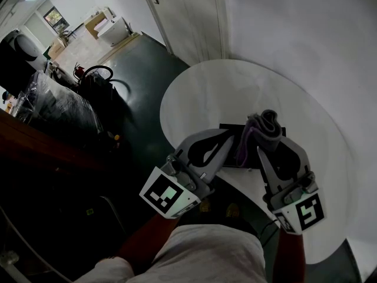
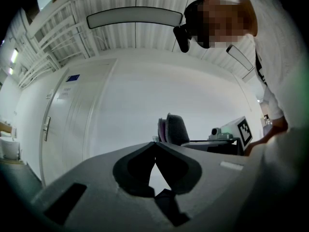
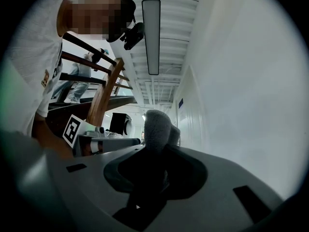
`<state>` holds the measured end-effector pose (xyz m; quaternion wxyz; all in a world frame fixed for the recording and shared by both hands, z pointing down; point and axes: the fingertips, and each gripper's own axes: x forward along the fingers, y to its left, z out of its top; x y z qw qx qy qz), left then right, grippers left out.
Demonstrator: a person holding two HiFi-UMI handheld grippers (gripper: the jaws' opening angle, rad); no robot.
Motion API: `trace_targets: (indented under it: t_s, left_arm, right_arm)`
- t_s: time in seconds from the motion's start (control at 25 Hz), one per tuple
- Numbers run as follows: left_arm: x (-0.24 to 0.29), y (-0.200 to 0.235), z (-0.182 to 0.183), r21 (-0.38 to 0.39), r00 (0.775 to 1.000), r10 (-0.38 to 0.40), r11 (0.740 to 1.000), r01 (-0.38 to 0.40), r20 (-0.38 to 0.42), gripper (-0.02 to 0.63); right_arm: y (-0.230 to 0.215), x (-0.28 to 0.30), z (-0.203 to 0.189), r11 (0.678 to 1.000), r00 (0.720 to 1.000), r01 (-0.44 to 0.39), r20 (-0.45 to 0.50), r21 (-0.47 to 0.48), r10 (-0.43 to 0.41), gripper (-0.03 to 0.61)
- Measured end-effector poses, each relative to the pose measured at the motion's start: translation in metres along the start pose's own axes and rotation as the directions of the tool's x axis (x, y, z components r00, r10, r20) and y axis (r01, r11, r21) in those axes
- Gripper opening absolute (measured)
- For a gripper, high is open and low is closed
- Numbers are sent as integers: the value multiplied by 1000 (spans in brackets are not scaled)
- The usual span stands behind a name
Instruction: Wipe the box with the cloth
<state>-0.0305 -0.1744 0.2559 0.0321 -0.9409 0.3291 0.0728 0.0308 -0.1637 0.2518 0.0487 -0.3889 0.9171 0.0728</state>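
Note:
On the round white table [image 1: 194,99] lies a flat black box [image 1: 231,126], mostly covered by the grippers. A grey cloth [image 1: 266,124] with a purple edge stands bunched over the box. My right gripper [image 1: 260,146] is shut on the cloth [image 3: 157,127], which sticks up from between its jaws. The left gripper [image 1: 234,133] is shut and empty at the box's left part, beside the cloth. From the left gripper [image 2: 155,143] view the cloth [image 2: 174,129] stands just past the shut tips, with the right gripper's marker cube [image 2: 244,129] farther right.
A white door [image 1: 188,16] and a white wall stand behind the table. Dark floor [image 1: 138,75] lies to the left, with black wrapped bundles [image 1: 59,108] and a wooden rail [image 1: 41,146]. The person's shirt [image 1: 206,255] fills the bottom edge.

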Motion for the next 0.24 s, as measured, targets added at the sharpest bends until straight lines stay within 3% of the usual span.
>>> trace_targets:
  t_s: [0.24]
  left_arm:
    - [0,3,-1,-3,1000,6,1000,-6,-2,15]
  right_arm:
    - [-2,2,0,1000,1000,6,-5,10,-6,103]
